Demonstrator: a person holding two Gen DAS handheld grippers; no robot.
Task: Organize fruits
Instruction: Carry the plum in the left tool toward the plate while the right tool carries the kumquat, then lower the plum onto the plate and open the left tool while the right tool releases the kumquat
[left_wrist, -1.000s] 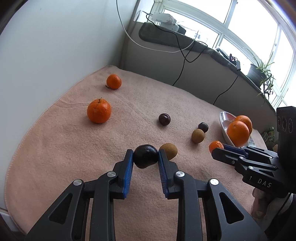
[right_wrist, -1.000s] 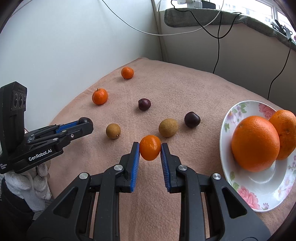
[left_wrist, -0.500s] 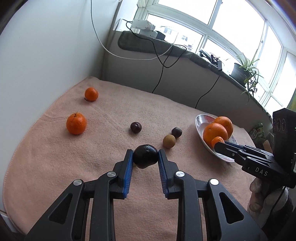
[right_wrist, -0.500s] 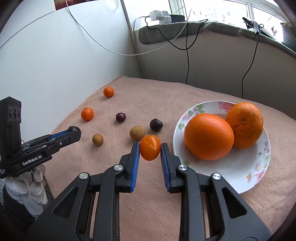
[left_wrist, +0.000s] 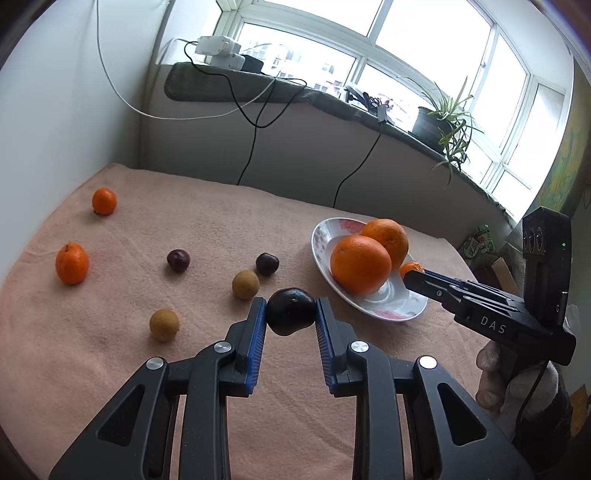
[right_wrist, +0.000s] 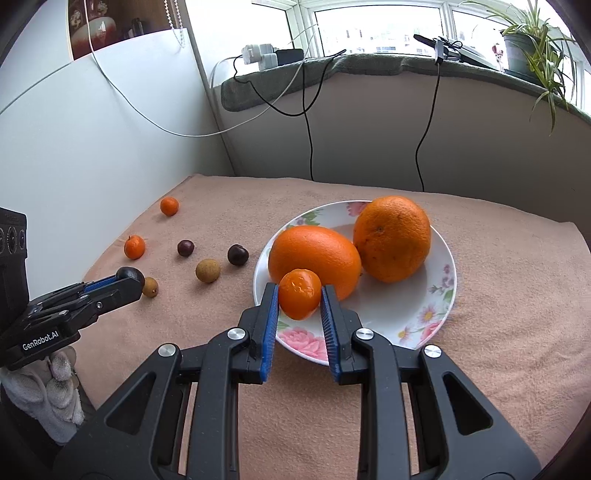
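Left gripper (left_wrist: 290, 312): jaws clamped on a dark plum (left_wrist: 290, 311), held clear of the pink cloth (left_wrist: 221, 221). Ahead of these jaws and to their left lie two small brown fruits, one nearer (left_wrist: 164, 325) and one farther (left_wrist: 245, 284); beyond them, two dark plums (left_wrist: 178, 260) (left_wrist: 267, 263), well apart from each other. Far out to the left of the jaws sit two small mandarins (left_wrist: 72, 263) (left_wrist: 104, 201).

Right gripper (right_wrist: 299, 300): jaws closed on a small mandarin (right_wrist: 299, 293), held over the near edge of the flowered plate (right_wrist: 439, 291). Directly beyond these jaws, on the plate, rest two large oranges (right_wrist: 314, 258) (right_wrist: 392, 238), touching one another; the held mandarin shows just in front of the nearer orange, and contact between them cannot be told.

Relation between grippers: in the right wrist view the left gripper (right_wrist: 130, 280) is off to the left of the right jaws, beside the nearer brown fruit (right_wrist: 150, 286). In the left wrist view the right gripper (left_wrist: 413, 271) is ahead and to the right, its tip over the plate (left_wrist: 321, 236).

Gloved hands (left_wrist: 517, 380) (right_wrist: 44, 387) hold both tools.
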